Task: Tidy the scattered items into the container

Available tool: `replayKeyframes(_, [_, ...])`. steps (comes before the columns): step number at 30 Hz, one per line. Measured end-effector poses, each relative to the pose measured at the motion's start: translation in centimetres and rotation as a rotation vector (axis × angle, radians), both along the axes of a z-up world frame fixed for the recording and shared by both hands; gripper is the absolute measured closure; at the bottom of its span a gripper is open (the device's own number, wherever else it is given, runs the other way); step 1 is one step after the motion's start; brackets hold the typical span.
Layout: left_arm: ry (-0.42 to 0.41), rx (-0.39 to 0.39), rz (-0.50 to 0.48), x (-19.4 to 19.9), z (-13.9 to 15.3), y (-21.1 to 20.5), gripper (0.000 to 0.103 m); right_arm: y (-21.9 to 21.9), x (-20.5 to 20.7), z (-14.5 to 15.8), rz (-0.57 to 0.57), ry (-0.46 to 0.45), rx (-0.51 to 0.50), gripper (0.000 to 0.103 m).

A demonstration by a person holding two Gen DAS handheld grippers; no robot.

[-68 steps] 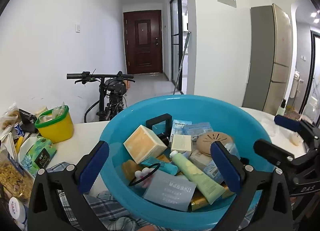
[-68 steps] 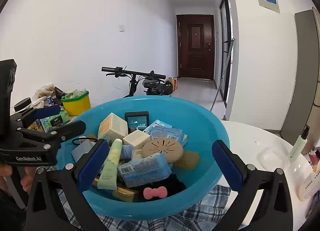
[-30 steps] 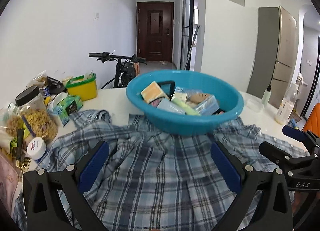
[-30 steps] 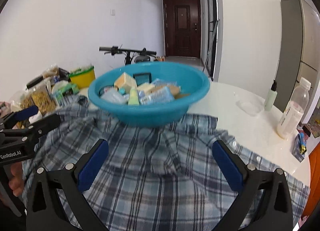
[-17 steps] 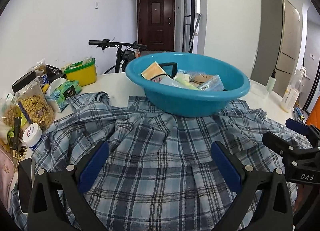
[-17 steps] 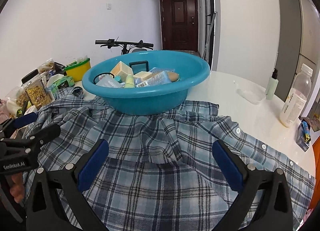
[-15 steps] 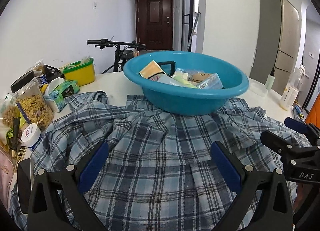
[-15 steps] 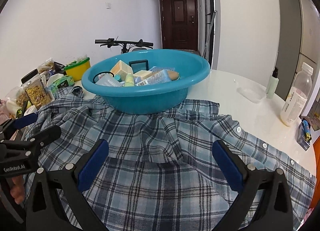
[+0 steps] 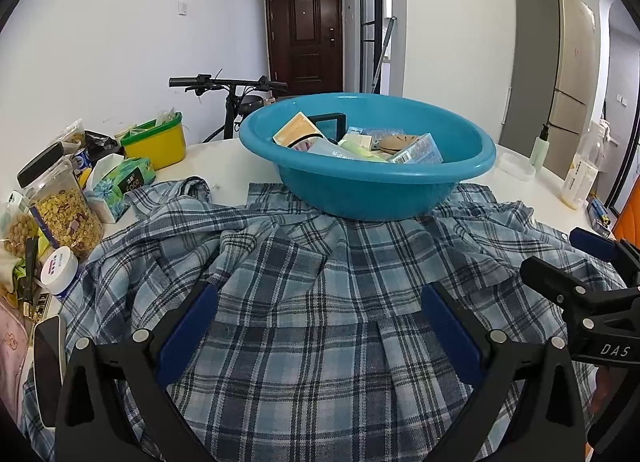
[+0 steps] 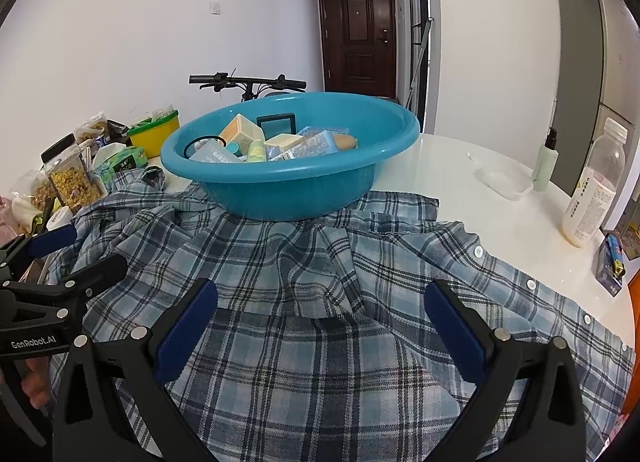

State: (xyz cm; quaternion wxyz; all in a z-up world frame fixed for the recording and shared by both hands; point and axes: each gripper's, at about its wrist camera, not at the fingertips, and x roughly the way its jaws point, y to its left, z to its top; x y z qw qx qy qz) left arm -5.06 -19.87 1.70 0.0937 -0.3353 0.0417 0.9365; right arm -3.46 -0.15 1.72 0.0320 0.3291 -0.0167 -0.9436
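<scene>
Basin [image 9: 366,186] — well beyond both fingers [image 9: 188,322]

Left gripper [image 9: 318,320]: jaws spread wide, nothing between the blue pads, level, pointing forward. Right gripper [image 10: 320,318]: same, jaws wide apart and empty. The two sit side by side, each visible in the other's view. Fingers [image 10: 34,386] wrap the left handle.

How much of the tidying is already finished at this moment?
Mostly done: the basin holds many boxes and tubes. In hand: nothing; left gripper and right gripper are open above the shirt. Left: possibly the jar and bottle.
</scene>
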Motion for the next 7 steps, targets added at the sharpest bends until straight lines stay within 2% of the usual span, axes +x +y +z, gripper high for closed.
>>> replayKeyframes(7, [-0.003, 0.001, -0.003, -0.13, -0.17, 0.1, 0.0, -0.02, -0.05, -0.42, 0.002, -0.008, 0.003, 0.0])
